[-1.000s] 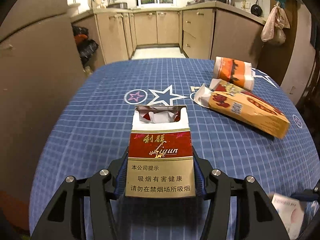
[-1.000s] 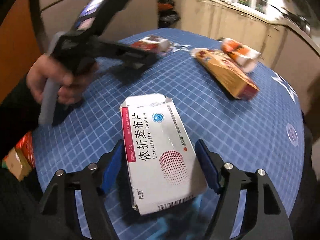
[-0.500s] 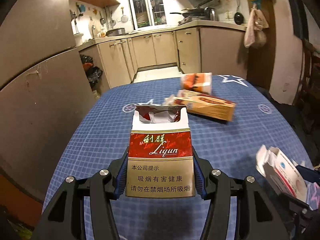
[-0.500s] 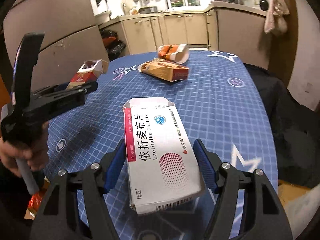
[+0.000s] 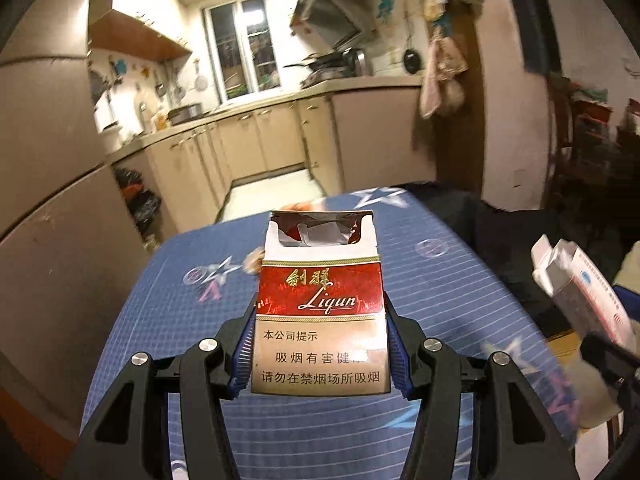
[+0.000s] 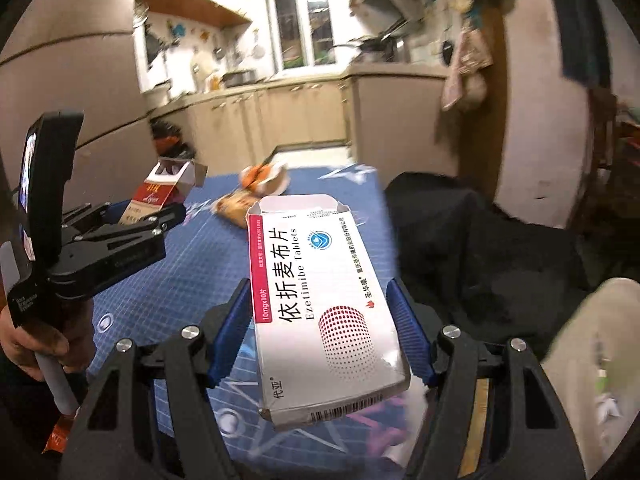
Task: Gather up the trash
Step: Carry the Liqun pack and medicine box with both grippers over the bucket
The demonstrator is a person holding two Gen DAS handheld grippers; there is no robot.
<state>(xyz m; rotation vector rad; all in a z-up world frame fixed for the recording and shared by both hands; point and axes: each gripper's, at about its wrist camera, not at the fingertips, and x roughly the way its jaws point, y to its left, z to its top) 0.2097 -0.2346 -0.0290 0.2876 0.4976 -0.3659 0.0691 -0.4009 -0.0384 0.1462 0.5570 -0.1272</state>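
cigarette pack point(image 5: 322, 308) clamped between left jaws, tablet box point(image 6: 320, 304) between right jaws

Cardboard packs, black plastic tools and a printed cloth under kitchen light

The cigarette pack point(image 5: 322, 312) is seen to be glossy printed cardboard, its torn top showing crumpled foil paper. The medicine box point(image 6: 320, 304) is made of smooth white card with a slight sheen. The left gripper point(image 5: 320, 354) and right gripper point(image 6: 322, 332) are formed of matt black plastic, with ribbed blue pads point(image 5: 242, 354) and bright metal pins. The table point(image 5: 440, 280) is covered in checked blue cloth. The cabinets point(image 5: 256, 140) look smooth and matt.
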